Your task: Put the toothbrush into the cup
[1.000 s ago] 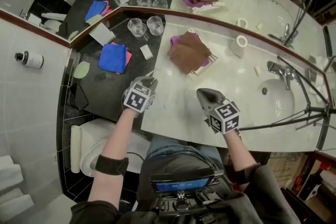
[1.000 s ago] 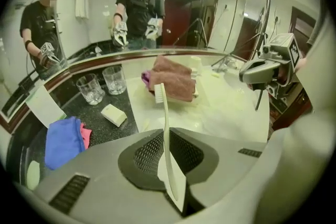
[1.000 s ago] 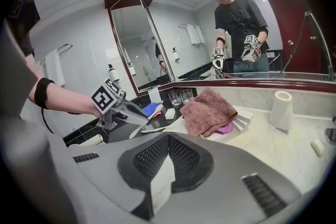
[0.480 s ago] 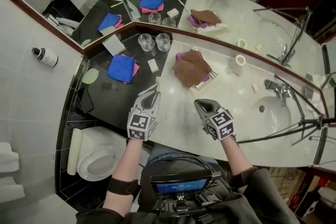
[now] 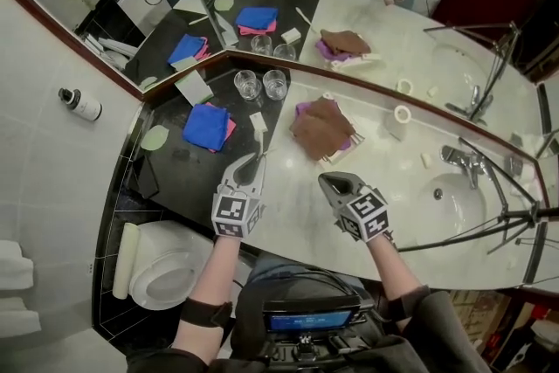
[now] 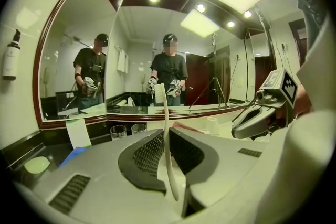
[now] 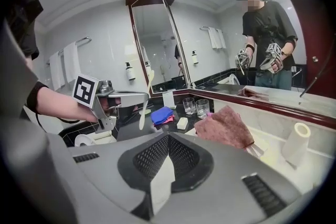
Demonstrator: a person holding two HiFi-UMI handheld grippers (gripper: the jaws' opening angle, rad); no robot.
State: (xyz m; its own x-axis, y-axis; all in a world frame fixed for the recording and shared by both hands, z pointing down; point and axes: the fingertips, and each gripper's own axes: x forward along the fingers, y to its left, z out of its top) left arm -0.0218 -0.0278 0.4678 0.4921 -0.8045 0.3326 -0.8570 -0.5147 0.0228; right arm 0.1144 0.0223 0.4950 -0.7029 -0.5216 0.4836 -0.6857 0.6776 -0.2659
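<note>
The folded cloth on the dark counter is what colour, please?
The cloth is blue; best in the head view.

No legible text, brand or number anywhere; cubes on the left gripper [image 5: 251,158] and right gripper [image 5: 326,180] carry black-and-white square marker patterns only, with no letters or digits; wall bottle [image 5: 79,104] label too small to read; standing card [image 5: 194,86] looks blank; chest screen [image 5: 313,321] is blue and blurred.
</note>
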